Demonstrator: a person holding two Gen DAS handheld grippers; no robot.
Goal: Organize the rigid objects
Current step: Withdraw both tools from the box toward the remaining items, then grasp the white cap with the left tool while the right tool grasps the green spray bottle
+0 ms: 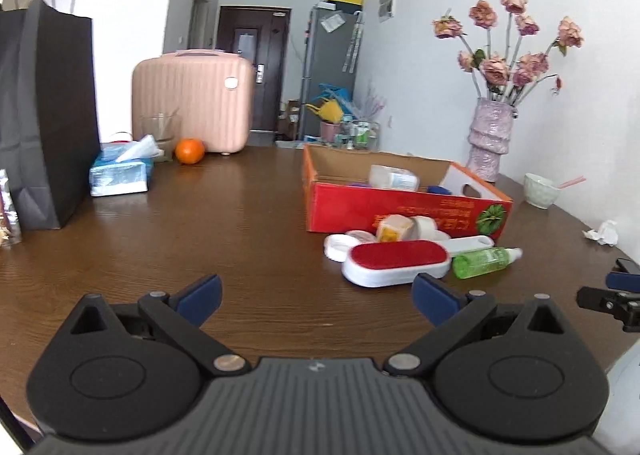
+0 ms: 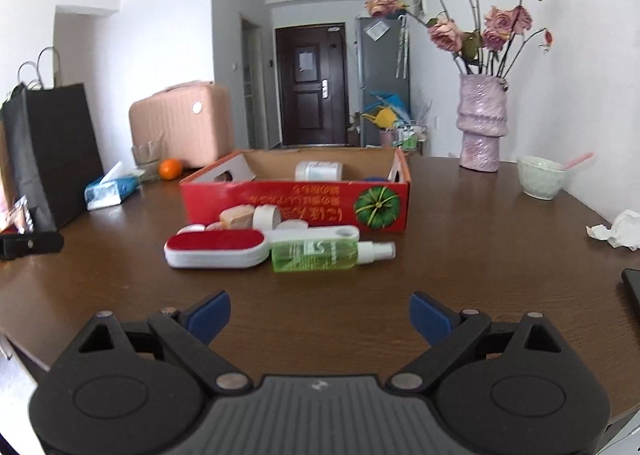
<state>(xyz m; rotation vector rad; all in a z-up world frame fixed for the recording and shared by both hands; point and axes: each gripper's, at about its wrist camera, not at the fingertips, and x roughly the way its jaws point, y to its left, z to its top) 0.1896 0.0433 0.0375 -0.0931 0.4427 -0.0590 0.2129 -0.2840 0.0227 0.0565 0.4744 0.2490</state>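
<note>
A red cardboard box [image 1: 400, 211] [image 2: 296, 201] stands open on the brown table, with a white jar [image 2: 319, 170] [image 1: 393, 177] inside. In front of it lie a white lint brush with a red pad [image 1: 396, 261] [image 2: 218, 247], a green spray bottle [image 1: 486, 261] [image 2: 320, 255], a beige block [image 2: 238, 216], a tape roll [image 2: 265, 216] and white lids [image 1: 340, 245]. My left gripper [image 1: 316, 301] is open, short of the brush and to its left. My right gripper [image 2: 319, 315] is open, just short of the bottle. Neither holds anything.
A black paper bag [image 1: 44, 115], a tissue pack [image 1: 120, 171], an orange [image 1: 189, 151] and a pink suitcase [image 1: 196, 103] sit at the back left. A vase of dried roses [image 2: 482, 123], a pale bowl [image 2: 540, 177] and crumpled tissue [image 2: 620, 229] stand at the right.
</note>
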